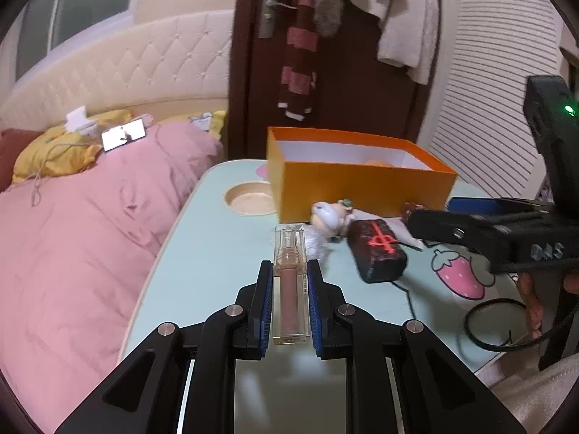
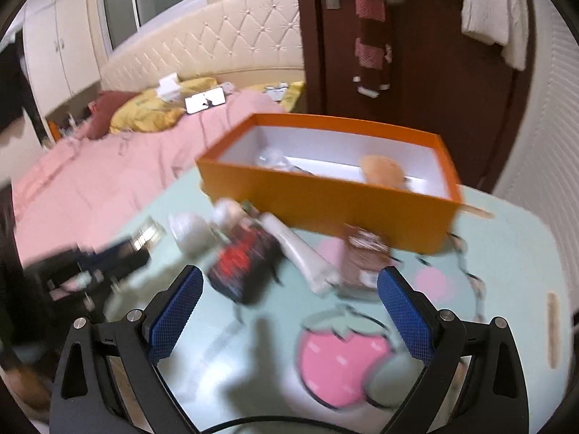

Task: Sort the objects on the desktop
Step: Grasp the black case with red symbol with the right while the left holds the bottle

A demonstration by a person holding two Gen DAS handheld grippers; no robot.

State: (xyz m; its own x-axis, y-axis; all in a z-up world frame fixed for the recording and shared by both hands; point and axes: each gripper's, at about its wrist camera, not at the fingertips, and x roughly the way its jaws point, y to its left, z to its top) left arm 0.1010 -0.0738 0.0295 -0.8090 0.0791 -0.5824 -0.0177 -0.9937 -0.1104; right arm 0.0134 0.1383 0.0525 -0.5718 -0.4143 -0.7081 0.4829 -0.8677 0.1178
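left gripper (image 1: pixel 289 271) clamps a lip gloss tube (image 1: pixel 290 282) over bare table (image 1: pixel 217 253) near its bedside edge; right gripper (image 2: pixel 289 289) gapes wide, holding nothing, before the orange box (image 2: pixel 325 202).

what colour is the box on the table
Orange outside, white inside; the box shows best in the right wrist view.

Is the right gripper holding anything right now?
No. The right gripper stands wide open above the table, with nothing between its blue pads.
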